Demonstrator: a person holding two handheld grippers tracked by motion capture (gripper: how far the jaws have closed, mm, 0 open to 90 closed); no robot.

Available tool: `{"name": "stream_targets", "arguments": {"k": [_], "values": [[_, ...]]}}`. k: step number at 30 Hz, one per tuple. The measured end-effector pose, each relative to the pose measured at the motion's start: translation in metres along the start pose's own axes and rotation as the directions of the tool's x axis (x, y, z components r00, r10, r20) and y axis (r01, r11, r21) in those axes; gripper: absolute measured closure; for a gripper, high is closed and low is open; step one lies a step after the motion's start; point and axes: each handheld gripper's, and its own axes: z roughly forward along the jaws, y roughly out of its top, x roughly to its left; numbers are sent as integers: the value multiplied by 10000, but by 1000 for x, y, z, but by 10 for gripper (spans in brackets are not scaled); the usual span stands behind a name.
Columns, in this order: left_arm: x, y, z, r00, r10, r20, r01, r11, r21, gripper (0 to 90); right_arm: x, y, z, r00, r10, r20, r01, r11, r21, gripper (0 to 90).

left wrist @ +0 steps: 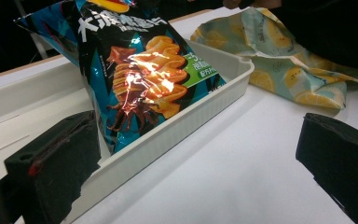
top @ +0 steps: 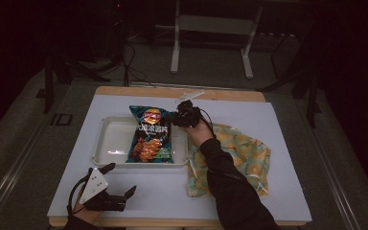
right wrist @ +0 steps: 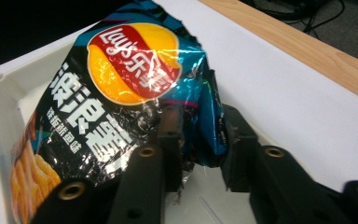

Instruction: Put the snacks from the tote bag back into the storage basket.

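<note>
A blue Lay's chip bag rests in a white tray, its top end raised toward the far side. My right gripper is shut on the bag's upper right edge. In the right gripper view the jaws pinch the crinkled foil of the bag over the tray. My left gripper stands open near the table's front left, a little in front of the tray. Its own view has the gripper wide open with nothing between the jaws, facing the bag and the tray rim.
A lemon-patterned cloth lies crumpled right of the tray, under the right forearm, and appears as the cloth in the left gripper view. A white mat covers the wooden table. Beyond the far edge are frame legs and cables on the floor.
</note>
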Motion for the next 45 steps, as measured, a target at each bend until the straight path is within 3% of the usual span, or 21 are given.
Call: {"name": "stream_targets", "arguments": {"k": [3,6,11,17,18,30,45], "values": [[0,0,0,10000,-2,14,2,10000,21,2,-2,2,-5,9995,30,303,-30,10000,-11,529],[0,0,0,10000,8,22,-8,10000,19,2,-3,3,-7,9991,13,430,-14,10000,24,466],[0,0,0,10000,12,18,-12,10000,46,2,-3,6,-20,9997,73,214,-70,9999,-127,299],[-1,0,1,10000,36,7,-36,10000,75,3,-1,6,-33,9998,-65,-165,61,9996,-261,177],[-1,0,1,10000,37,-1,-37,10000,85,3,0,4,-38,9999,-106,17,107,9995,-303,153],[-1,0,1,10000,30,-6,-30,9999,120,2,3,-3,-75,9995,-179,256,189,9990,-398,141],[-1,0,3,10000,52,-46,-51,9998,168,2,-9,-38,-138,9965,112,833,-42,9965,-839,146]]}}
